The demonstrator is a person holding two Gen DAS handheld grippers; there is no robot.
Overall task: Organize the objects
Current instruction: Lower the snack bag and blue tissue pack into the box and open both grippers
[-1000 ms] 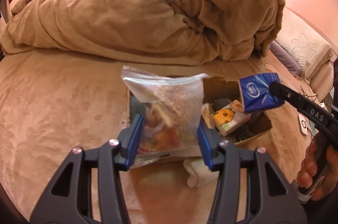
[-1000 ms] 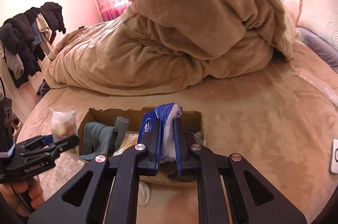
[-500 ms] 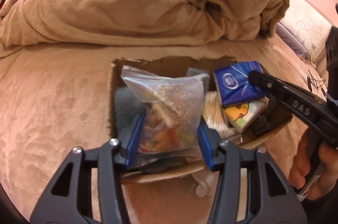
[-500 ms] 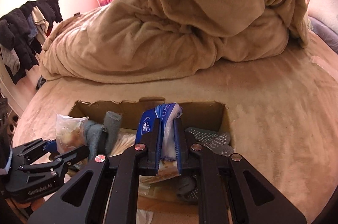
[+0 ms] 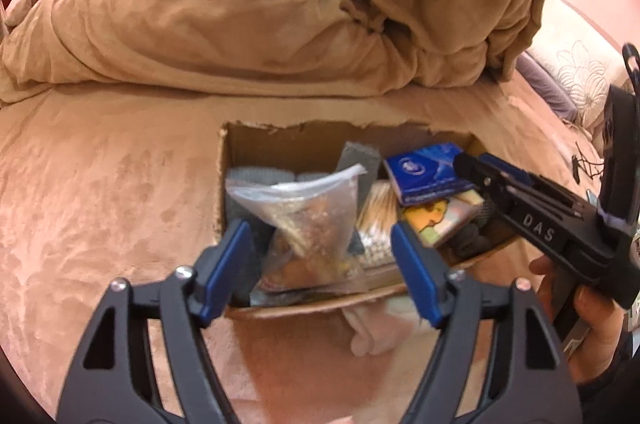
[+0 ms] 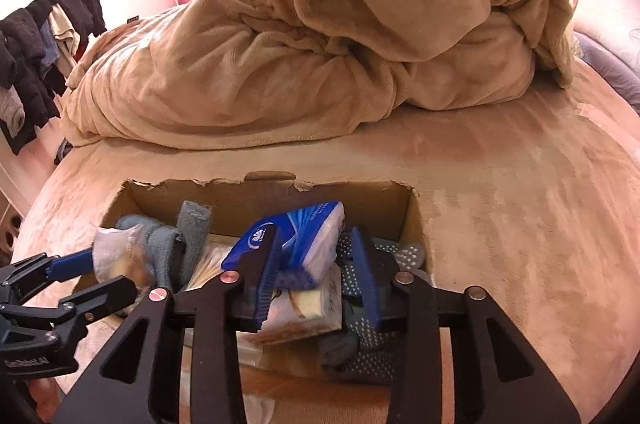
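Both grippers, left gripper (image 5: 320, 264) and right gripper (image 6: 316, 276), gape above box (image 6: 256, 196).

Blue tissue pack (image 6: 304, 236); tan blanket (image 5: 280, 4)

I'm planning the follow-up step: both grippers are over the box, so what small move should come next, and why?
Probably lift both grippers straight up. The left gripper and right gripper are open, and the clear bag and blue tissue pack sit loose in the cardboard box.

My left hand-held gripper (image 5: 320, 266) has black triangular-cutout arms, silver screws and blue finger pads (image 5: 416, 276). My right hand-held gripper (image 6: 316, 274) matches, with white "DAS" lettering; bare fingers wrap its handle.
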